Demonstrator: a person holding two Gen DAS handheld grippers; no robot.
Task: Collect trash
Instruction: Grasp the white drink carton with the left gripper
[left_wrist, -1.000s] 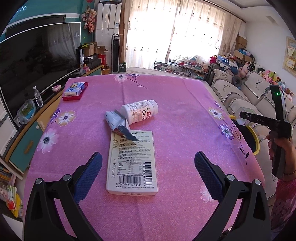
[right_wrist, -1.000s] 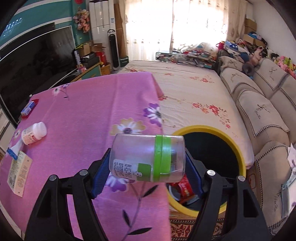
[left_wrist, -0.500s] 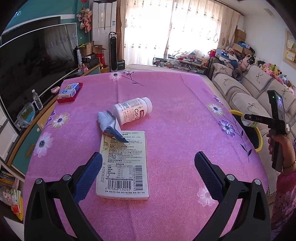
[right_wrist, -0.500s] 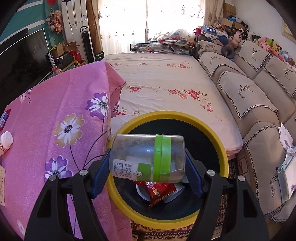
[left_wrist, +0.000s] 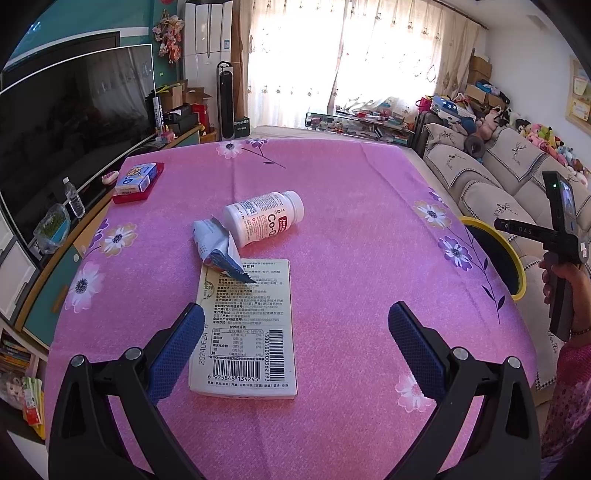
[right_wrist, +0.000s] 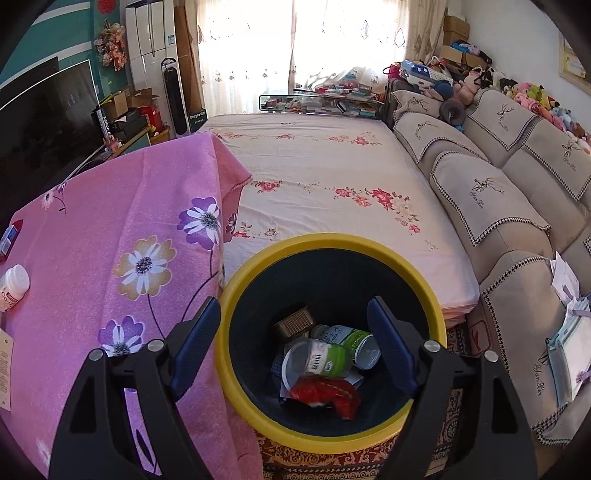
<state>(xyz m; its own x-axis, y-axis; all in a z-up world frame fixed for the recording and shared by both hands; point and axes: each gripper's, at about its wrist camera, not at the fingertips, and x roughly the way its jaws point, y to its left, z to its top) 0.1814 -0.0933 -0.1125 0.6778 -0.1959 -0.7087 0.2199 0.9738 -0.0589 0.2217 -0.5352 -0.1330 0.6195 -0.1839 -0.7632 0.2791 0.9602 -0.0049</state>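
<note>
Trash left on the pink tablecloth (left_wrist: 351, 258) is three pieces bunched together, and the flat carton (left_wrist: 245, 325) is the one your next move turns on: it lies face down with its barcode end toward you, its long axis running straight away from the left gripper (left_wrist: 295, 343) and nearly in line with the way the fingers point. The carton sits just ahead of and between the fingertips, closer to the left finger (left_wrist: 173, 350) than to the right one. Your left gripper's jaws stand wide with nothing between the pads, so judged from here they would span the carton's short side without a wrist turn. Beyond the carton's far end, a crumpled blue-and-white wrapper (left_wrist: 214, 245) overlaps its corner, and a white pill bottle (left_wrist: 264, 218) lies on its side just past that, cap pointing away to the right. Farther from the carton, near the cloth's left edge, a small blue box (left_wrist: 135, 177) rests on a red tray; whether that counts as trash you cannot tell. Your right gripper (right_wrist: 293, 347) hangs over the yellow-rimmed bin (right_wrist: 236, 295), well off to the carton's right, its jaws opening and empty. Inside the bin lie a clear jar with a green band (right_wrist: 317, 363), a green-and-white can (right_wrist: 351, 341), a brown tin (right_wrist: 295, 325) and a red wrapper (right_wrist: 327, 393).
</note>
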